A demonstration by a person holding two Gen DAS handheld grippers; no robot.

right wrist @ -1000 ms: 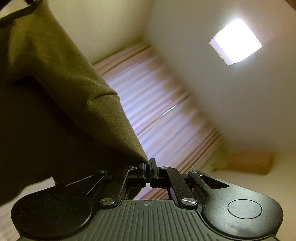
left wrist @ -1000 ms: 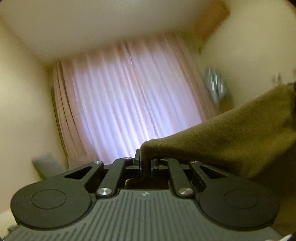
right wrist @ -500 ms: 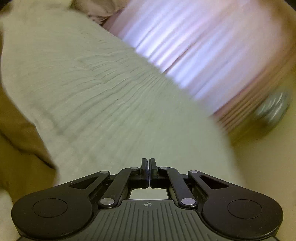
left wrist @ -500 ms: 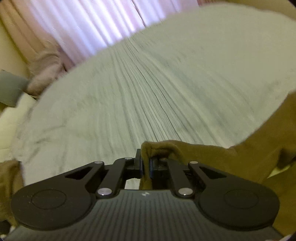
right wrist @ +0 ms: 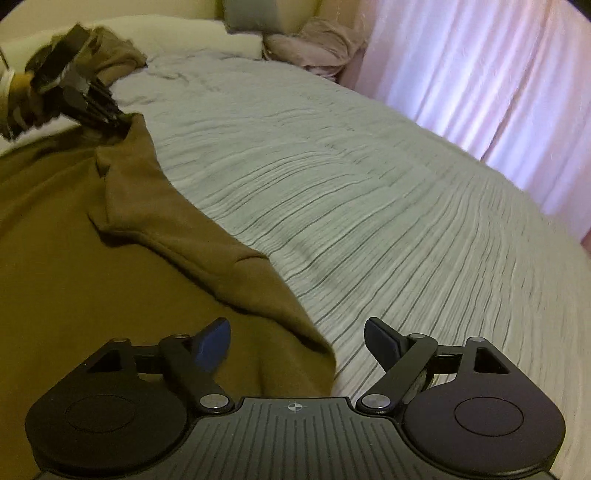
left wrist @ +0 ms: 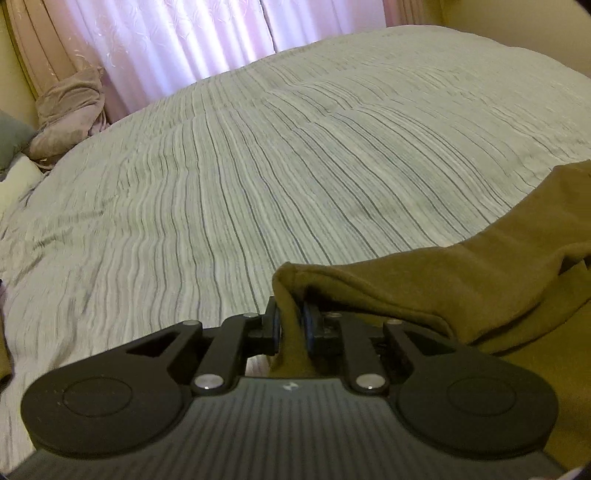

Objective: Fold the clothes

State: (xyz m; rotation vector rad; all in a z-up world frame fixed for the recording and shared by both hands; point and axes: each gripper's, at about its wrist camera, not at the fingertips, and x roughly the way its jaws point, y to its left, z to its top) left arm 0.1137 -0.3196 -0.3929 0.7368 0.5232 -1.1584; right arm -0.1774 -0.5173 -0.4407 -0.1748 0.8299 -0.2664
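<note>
Left gripper: clenched on a bunched fold of the garment; cloth stood pinched between the two fingers and draped over the right one. In the right wrist view it showed far left, blurred, with cloth gathered at its tip.

Right gripper: released, jaws spread wide, nothing between them; the blue pad hung over the cloth and the other finger over the cover.

Garment: olive-brown, soft, lying on the near part of the bed. From the left gripper it ran right and near, out of view. In the right wrist view it filled the near left, and a folded band along its edge ran from the far left gripper down to just beside the right gripper.

Garment edge: it lay on the cover in a long slant; its near tip touched the cover between the right gripper's fingers.

Bed cover: pale grey with thin dark stripes, lightly wrinkled, bare over the far and right parts.

Pillows: a grey one and a white one at the far end of the bed.

Bundle: crumpled mauve cloth beside the pillows, near the curtain.

Curtain: pale pink, sheer, backlit, behind the bed.

Other cloth: a brown heap lay far left behind the left gripper; which item it was I could not tell.
</note>
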